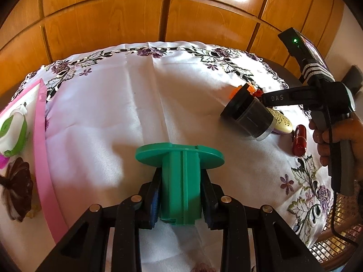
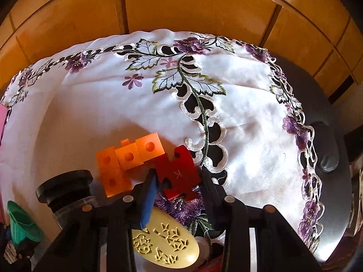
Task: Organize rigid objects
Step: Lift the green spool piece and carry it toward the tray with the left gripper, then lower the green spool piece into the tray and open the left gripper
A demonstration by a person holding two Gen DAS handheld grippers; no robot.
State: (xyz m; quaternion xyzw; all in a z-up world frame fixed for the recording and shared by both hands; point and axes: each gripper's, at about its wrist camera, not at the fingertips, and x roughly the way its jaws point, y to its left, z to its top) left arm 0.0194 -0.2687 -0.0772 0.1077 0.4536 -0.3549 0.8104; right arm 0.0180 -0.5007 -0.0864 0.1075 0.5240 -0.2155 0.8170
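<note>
My left gripper [image 1: 180, 176] is shut on a green plastic spool [image 1: 179, 154] with a round flange, held just above the white cloth. In the right wrist view, my right gripper [image 2: 178, 178] points steeply down with its fingers against both sides of a flat red puzzle piece [image 2: 177, 167] marked K, which lies on the cloth. Orange linked cubes [image 2: 127, 158] touch the piece's left side. A black-lidded clear jar [image 2: 65, 188] lies further left, and a cream oval case [image 2: 168, 244] lies under the gripper. A hand [image 1: 340, 140] holds the right gripper at the right edge of the left wrist view.
A pink tray [image 1: 43, 158] at the left holds a green and white item [image 1: 13, 133] and a dark hair clip [image 1: 18, 188]. A red cylinder [image 1: 299, 140] lies beside the cream case. Embroidered tablecloth [image 2: 113, 113] covers a dark round table [image 2: 335, 181]; wooden cabinets stand behind.
</note>
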